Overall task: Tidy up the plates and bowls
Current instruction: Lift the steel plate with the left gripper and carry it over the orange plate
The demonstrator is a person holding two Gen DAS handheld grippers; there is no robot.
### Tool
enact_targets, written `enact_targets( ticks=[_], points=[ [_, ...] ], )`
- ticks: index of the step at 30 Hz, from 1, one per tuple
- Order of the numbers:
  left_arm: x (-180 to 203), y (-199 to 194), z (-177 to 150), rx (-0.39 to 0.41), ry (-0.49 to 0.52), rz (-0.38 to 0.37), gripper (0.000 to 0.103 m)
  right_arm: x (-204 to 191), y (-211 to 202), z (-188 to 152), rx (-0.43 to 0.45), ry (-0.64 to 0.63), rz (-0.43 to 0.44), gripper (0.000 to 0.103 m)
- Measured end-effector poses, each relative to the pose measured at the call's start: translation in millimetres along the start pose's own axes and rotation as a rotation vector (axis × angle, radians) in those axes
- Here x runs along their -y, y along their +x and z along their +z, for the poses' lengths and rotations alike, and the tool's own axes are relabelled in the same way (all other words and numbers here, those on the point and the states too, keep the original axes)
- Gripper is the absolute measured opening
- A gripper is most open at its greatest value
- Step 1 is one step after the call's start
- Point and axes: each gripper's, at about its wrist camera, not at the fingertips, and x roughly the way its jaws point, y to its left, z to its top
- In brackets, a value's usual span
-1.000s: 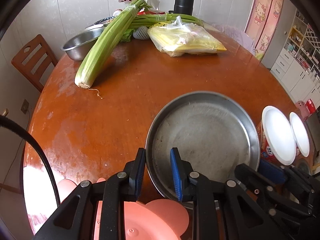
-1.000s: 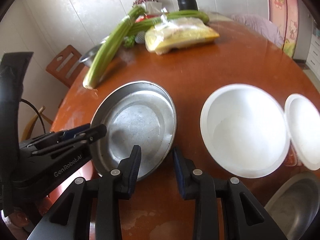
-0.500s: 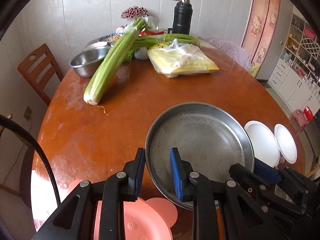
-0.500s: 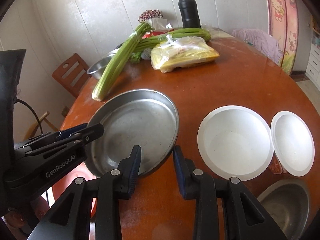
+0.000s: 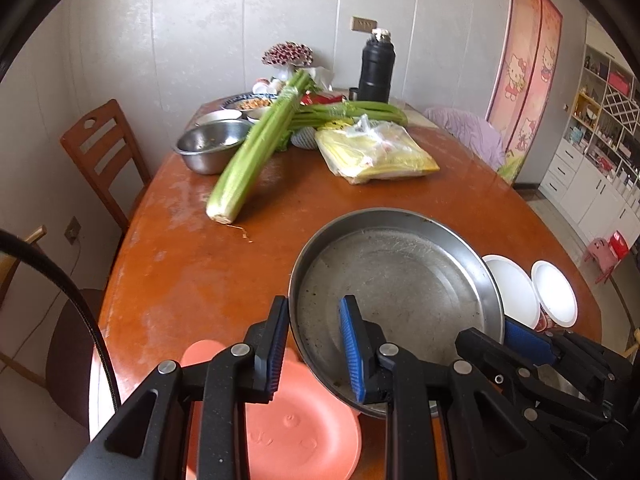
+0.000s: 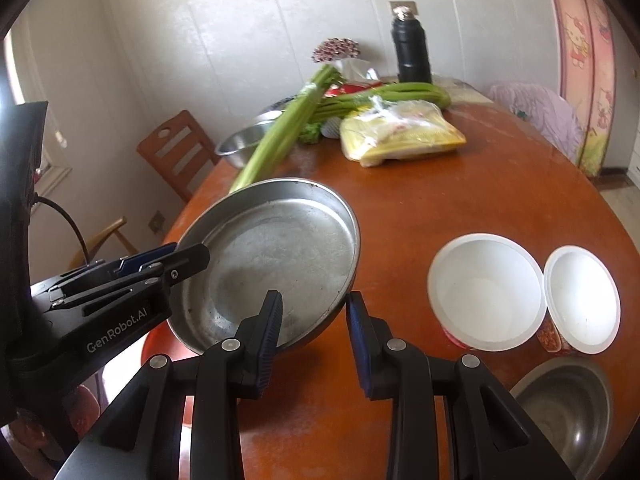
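Steel plate (image 5: 400,292): lifted clear of the worktop (image 5: 192,264), near centre, tilted. Left tool (image 5: 314,346) clamps its near-left rim, right tool (image 6: 314,330) its near-right rim, likely sharing the load. Pink plate (image 5: 296,436) lies below, near left.

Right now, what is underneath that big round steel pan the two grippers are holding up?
Under the big round steel pan lies a salmon-pink plastic plate, partly covered by the pan's near edge. Beyond it the brown wooden table shows. What lies under the pan's middle is hidden.
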Motion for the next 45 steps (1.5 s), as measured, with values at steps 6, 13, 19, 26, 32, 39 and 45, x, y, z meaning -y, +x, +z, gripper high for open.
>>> enact_targets(
  ticks=[6,13,19,26,32,39,45],
  points=[
    [-13.1,-20.5,-9.4,0.024,-0.028,0.02,0.026,-16.3,-5.2,-5.5,-0.006,-0.036,0.038,0.035],
    [-25.1,-34.6,-25.4,0.03,-0.056,0.034,0.026,-31.6,-10.2,-14.5,-0.009,-0.076,0.053,0.035],
    [-32.0,-45.7,-34.9,0.037,-0.074,0.045,0.026,-41.4,-15.0,-22.6,-0.017,-0.101,0.071,0.035],
    [-40.7,-55.0,-49.4,0.034,-0.1,0.069,0.026,-52.1,-17.8,-30.2,-0.025,-0.143,0.092,0.035],
    [-48.9,-61.2,-64.3,0.026,-0.123,0.098,0.026,-59.5,-11.6,-40.1,-0.062,-0.168,0.124,0.035],
    [-60.1,-62.3,-77.0,0.019,-0.153,0.105,0.026,-65.9,-3.2,-49.2,-0.1,-0.2,0.142,0.035],
    [-68.7,-56.4,-87.8,-0.004,-0.187,0.111,0.026,-71.9,3.3,-57.1,-0.137,-0.22,0.163,0.035]
  ],
)
